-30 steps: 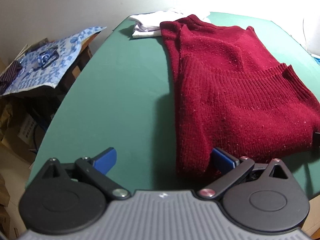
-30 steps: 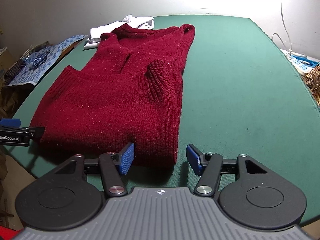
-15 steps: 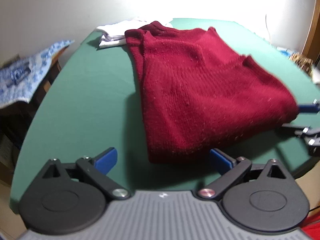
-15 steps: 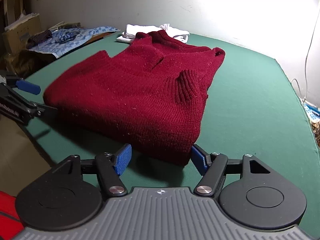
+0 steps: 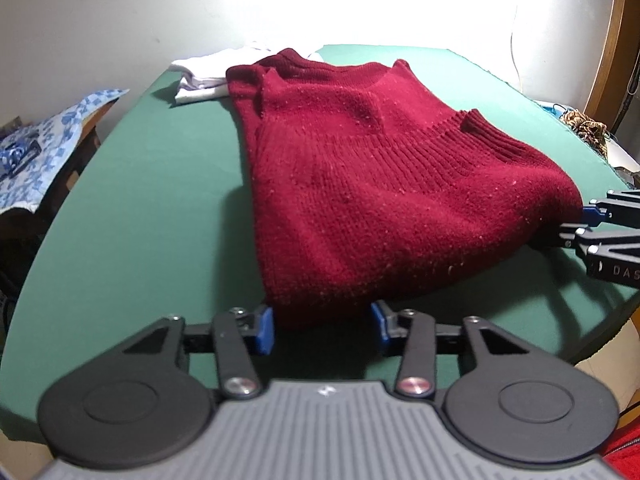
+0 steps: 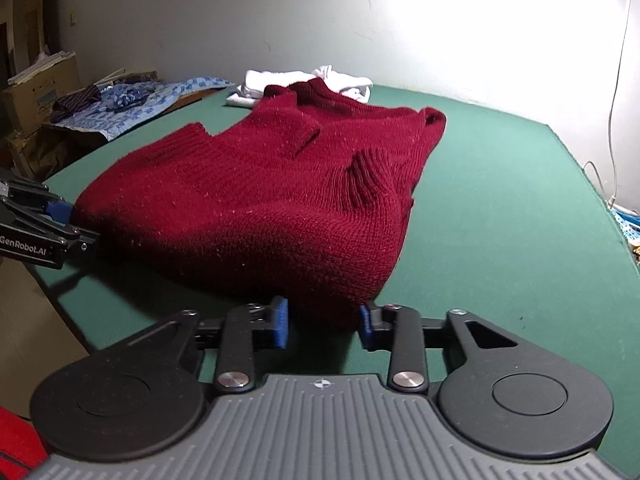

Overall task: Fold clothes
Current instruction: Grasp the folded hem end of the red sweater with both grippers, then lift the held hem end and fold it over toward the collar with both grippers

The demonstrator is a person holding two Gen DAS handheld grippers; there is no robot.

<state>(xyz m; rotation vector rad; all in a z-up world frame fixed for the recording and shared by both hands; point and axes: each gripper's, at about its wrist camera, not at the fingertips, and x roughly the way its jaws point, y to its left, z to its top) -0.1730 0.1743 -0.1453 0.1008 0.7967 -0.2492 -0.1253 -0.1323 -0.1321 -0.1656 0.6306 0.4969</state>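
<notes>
Closing on the near edge of the red sweater (image 5: 384, 208), my left gripper (image 5: 322, 328) is narrowing its jaws around the garment's near left corner, which is now bunching between the blue pads (image 5: 265, 329); a second ago those jaws were standing wide, one pad on bare green table (image 5: 160, 208) and the other just at the knit. From this left wrist view, the pads are flanking the fold but I am not yet seeing them press it flat, so I am calling the grip unfinished. At the right edge of the same view, my right gripper (image 5: 580, 224) is nosing into the far corner of that near edge. The sweater is lying already doubled on the table, sleeves tucked in, with a white garment (image 5: 216, 76) just beyond its collar. Turning to the right wrist view, my right gripper (image 6: 323, 322) is likewise closing, its pads (image 6: 280, 322) sitting on either side of the sweater's (image 6: 280, 184) near right corner where half a second back they were spread wider. My left gripper (image 6: 60, 220) is showing at the left, against the opposite corner. With both corners being taken, I judge the next fold, near edge carried toward the collar, to be about ready to start.
</notes>
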